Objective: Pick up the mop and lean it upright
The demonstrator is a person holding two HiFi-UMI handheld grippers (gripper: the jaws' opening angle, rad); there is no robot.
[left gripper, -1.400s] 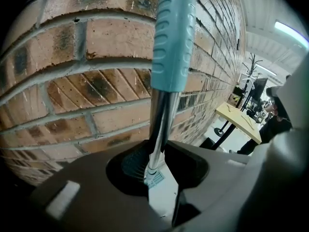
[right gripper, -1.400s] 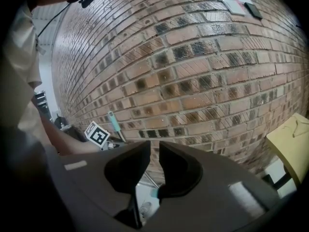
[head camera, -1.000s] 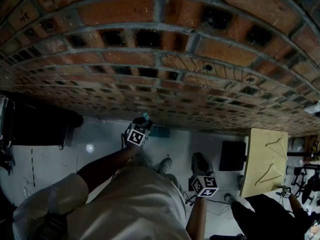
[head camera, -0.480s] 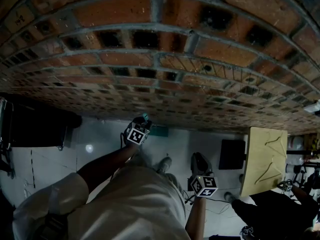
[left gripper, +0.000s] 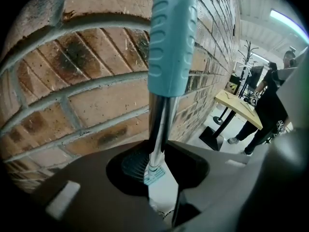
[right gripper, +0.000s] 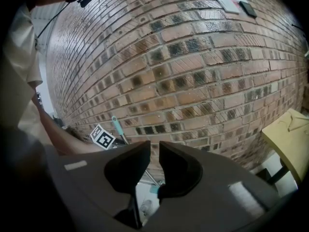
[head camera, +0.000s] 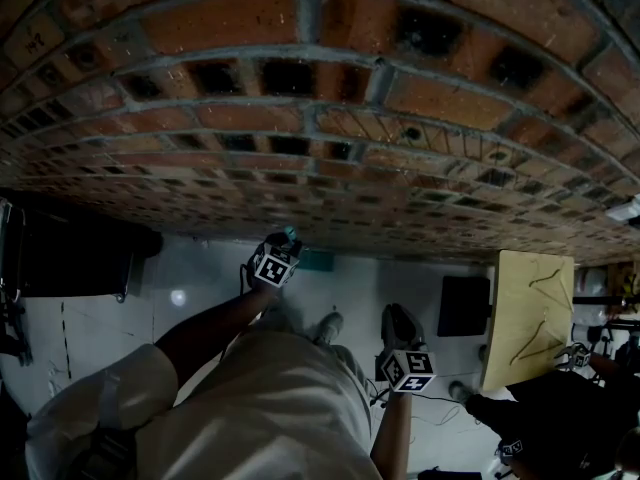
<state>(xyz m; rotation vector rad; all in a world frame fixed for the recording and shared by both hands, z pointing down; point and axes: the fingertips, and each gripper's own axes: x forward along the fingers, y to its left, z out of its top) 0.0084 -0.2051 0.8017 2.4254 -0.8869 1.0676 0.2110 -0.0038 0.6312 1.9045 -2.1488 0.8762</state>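
Left tool (head camera: 281, 252): clamped on the mop's metal shaft just under the teal grip. It points down at the floor (head camera: 200, 280), a hold that lets it steer the pole's lean.
Mop (left gripper: 165, 42): held in the left tool, pole near upright. The grip is above the jaws and the mop head (left gripper: 145, 170) below them, seemingly resting on the floor.
Brick wall (head camera: 320, 118): straight ahead of both tools, close behind the pole. It is the likely support.
Step (my reading): settling the pole against the bricks, not yet released.
Right tool (right gripper: 154, 159): jaws a slim gap apart with nothing between them. It is held back to the right of the left tool, probably spare because one grip is enough.
Desk (head camera: 528, 313): well to the right of the right tool, away from the work.
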